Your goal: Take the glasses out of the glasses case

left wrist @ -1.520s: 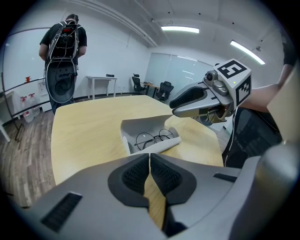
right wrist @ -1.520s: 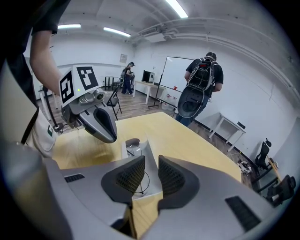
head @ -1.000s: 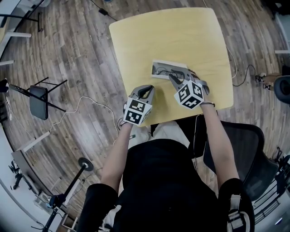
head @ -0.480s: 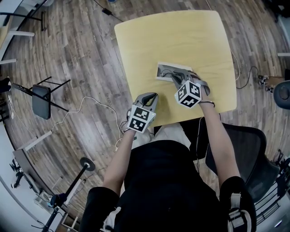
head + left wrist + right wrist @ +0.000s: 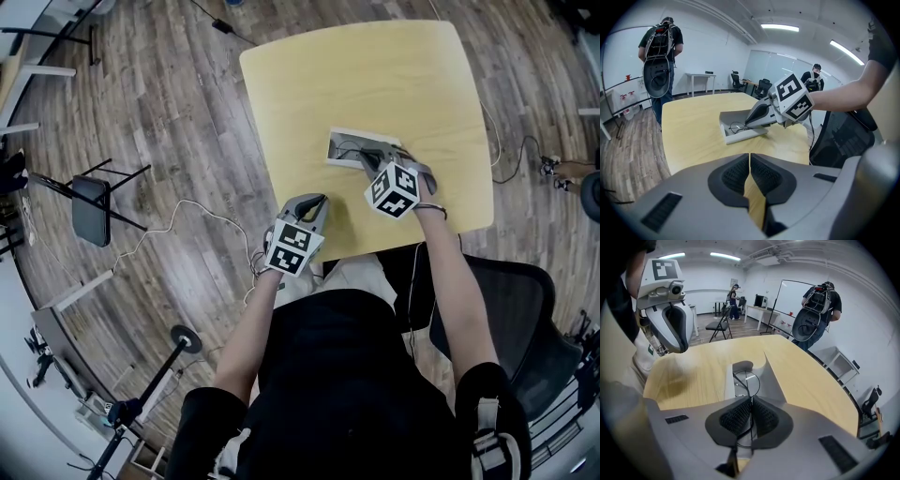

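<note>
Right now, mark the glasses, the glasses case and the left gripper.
glasses (image 5: 748,383): right gripper view, lens.
glasses case (image 5: 775,377): right gripper view, right wall.
left gripper (image 5: 749,163): left gripper view, between its jaws' tips.

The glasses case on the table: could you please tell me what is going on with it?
A seated person holds a gripper in each hand at a yellow table. The right gripper reaches into the open grey glasses case, and its jaws are closing on the thin frame of the glasses, which lie inside the case. The left gripper is shut and empty, held near the table's near edge, apart from the case.
</note>
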`<state>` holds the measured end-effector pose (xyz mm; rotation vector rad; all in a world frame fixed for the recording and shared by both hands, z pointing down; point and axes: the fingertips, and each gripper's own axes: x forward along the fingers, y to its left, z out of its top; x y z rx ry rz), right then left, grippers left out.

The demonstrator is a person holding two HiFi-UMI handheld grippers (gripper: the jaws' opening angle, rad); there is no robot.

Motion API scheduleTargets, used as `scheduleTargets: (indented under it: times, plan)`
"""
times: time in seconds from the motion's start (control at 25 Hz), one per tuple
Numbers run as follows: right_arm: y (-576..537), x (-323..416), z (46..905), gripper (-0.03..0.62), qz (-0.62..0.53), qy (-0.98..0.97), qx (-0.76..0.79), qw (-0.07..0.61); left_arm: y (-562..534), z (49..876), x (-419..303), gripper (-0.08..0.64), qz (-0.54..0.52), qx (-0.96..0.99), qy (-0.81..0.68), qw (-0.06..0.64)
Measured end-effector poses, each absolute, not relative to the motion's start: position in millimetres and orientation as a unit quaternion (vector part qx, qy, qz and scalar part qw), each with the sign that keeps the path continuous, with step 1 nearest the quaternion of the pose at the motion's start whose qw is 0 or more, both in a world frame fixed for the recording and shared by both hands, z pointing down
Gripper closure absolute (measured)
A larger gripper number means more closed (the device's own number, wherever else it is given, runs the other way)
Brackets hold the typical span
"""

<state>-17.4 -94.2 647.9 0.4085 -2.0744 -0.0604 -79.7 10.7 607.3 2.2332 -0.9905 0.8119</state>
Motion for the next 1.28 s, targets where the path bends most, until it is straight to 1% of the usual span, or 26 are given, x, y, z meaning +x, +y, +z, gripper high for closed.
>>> scheduleTargets:
  times: [0.4,1.0,1.28]
  plan:
    - [-92.8,-15.6,629.5,0.568,-0.019,-0.862,0.179,0.474,21.7,588.4,-85.5,0.534,0.31,0.832,-0.377,0.265]
    - [-83.0,-26.3,573.9,0.569,-0.071,-0.879,0.181,0.434,15.3,562.0,-91.0,0.534,0.298,0.834,-0.392,0.25]
    - [-75.3,-24.3,541.2,0.569,-0.083,-0.891,0.189,0.405,8.1,547.3,-88.3,0.534,0.282,0.834,-0.405,0.245]
